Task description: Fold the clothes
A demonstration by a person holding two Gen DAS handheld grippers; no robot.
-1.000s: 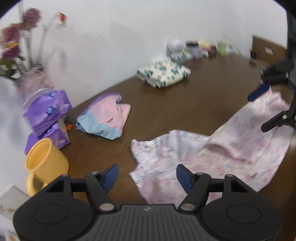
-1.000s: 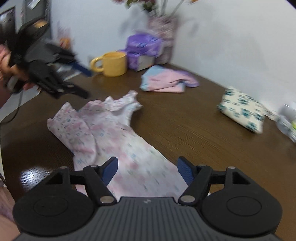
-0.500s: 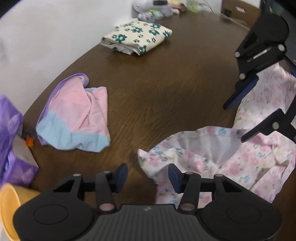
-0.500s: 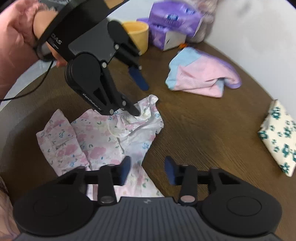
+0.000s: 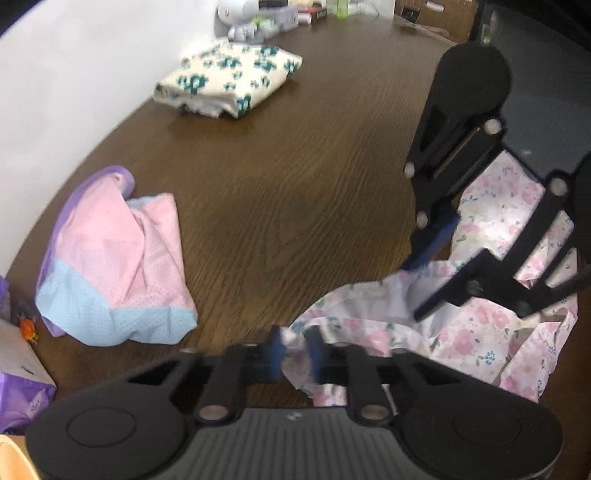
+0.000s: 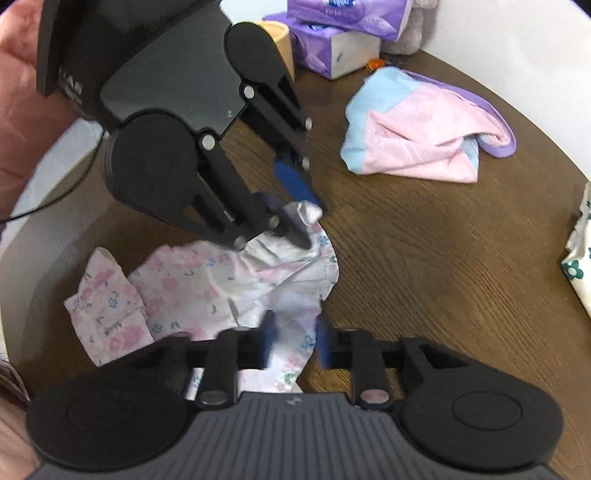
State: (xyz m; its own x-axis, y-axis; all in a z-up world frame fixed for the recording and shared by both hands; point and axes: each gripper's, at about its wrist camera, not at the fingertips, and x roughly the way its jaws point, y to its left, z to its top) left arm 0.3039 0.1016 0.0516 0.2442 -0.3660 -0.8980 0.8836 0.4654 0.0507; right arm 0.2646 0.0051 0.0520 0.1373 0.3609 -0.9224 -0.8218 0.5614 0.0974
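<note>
Floral garment [image 5: 480,332] is showing white with pink flowers and small blue-green sprigs. Crumpled garment [image 5: 110,266] is showing pink and light blue blocks with purple trim. Folded cloth [image 5: 229,79] is reading cream with teal flowers. Table [image 5: 295,184] is showing dark brown wood grain. Both grippers, left gripper [image 5: 295,350] and right gripper [image 6: 293,341], are showing black bodies with blue finger pads [image 6: 291,177]. Tissue packs [image 6: 332,33] are showing purple; mug [image 6: 282,40] yellow-orange.

A home is suggested: clothes are strewn on a dark wooden table [image 5: 295,177], with tissue packs [image 6: 343,22] and a yellow mug [image 6: 284,44] at its far edge.
</note>
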